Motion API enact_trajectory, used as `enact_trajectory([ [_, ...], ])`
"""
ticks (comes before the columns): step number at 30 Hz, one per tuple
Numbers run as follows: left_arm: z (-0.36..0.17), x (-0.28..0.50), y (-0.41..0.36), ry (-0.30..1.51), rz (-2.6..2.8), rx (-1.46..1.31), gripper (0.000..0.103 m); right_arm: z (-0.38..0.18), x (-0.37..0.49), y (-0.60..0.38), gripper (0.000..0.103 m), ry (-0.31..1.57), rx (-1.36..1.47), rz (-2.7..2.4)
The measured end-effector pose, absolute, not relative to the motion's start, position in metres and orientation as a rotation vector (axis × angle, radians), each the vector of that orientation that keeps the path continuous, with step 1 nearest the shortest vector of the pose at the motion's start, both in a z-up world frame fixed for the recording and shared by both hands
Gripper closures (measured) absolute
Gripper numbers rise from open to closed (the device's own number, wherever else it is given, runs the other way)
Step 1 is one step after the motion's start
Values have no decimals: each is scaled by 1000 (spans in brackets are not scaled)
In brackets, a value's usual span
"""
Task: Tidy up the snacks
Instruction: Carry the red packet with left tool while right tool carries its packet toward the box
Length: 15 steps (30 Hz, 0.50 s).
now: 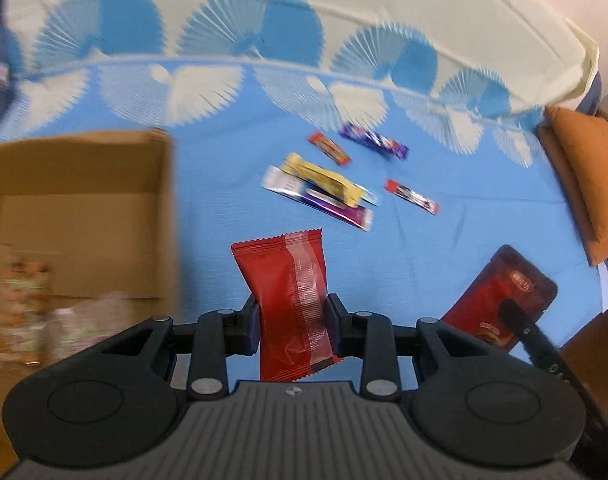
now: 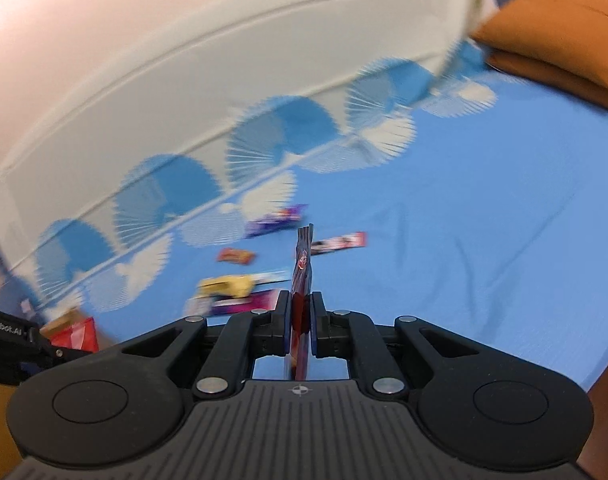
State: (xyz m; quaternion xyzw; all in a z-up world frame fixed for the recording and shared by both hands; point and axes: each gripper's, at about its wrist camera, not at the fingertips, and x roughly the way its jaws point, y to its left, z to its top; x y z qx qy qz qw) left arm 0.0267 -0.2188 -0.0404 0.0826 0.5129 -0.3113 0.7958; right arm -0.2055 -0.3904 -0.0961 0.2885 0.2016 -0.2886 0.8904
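Note:
My left gripper (image 1: 292, 308) is shut on a red snack packet (image 1: 288, 280), which stands upright between the pads above the blue bedspread (image 1: 224, 208). My right gripper (image 2: 302, 304) is shut on a dark red pouch (image 2: 303, 264), seen edge-on here. In the left wrist view that pouch (image 1: 500, 292) shows its face at the lower right. Loose bars lie on the bed ahead: a yellow one (image 1: 324, 178) on a silver-purple one (image 1: 316, 200), a small red one (image 1: 330, 148), a purple one (image 1: 374, 141) and a red-black one (image 1: 412, 196).
An open cardboard box (image 1: 84, 184) stands at the left, with blurred snacks (image 1: 24, 300) inside. An orange pillow (image 1: 584, 176) lies at the bed's right edge. A cream blanket (image 1: 344, 0) covers the far side. The bedspread's right part (image 2: 484, 220) is bare.

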Motion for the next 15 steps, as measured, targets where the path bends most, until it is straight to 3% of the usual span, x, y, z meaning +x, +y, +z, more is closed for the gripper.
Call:
enact_trajectory([
  [15, 27, -14, -33, 899, -492, 174, 67, -14, -187, -209, 94, 451, 458, -218],
])
